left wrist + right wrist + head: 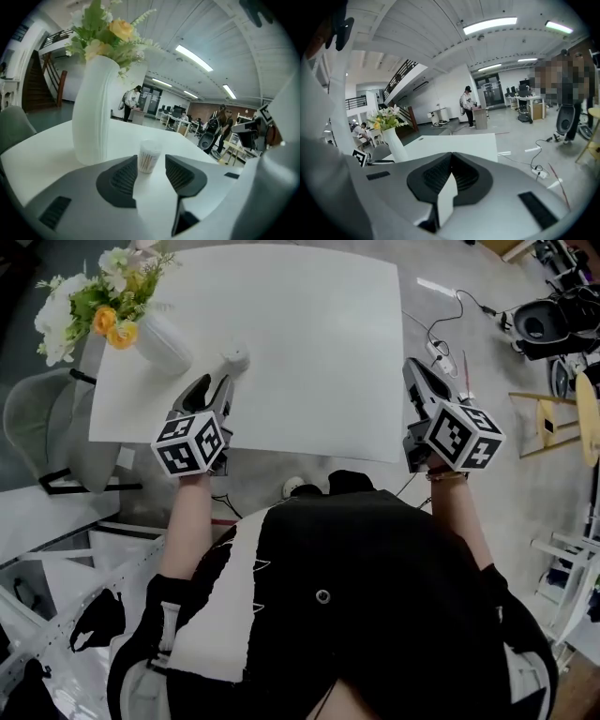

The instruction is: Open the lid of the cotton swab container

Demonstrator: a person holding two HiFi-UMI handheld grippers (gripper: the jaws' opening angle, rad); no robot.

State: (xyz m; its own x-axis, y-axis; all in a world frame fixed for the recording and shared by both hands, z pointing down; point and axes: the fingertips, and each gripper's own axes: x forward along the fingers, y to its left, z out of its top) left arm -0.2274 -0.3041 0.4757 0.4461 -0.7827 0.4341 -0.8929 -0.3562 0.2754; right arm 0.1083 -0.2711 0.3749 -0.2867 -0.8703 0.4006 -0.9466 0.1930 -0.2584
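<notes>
Aiming parted jaws at the cotton swab container (seemingly untouched), left gripper should be gripping low; right gripper is sitting closed.

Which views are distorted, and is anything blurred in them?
Left gripper view: fisheye bending, dark corners, the cotton swab container slightly soft. Right gripper view: same bending; the ceiling light glares; a mosaic patch at the right. Head view: even light, milder bending.

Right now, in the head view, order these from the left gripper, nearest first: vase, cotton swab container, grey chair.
1. Cotton swab container, just ahead.
2. Vase, left corner of the table.
3. Grey chair, beyond the table, far left.
</notes>
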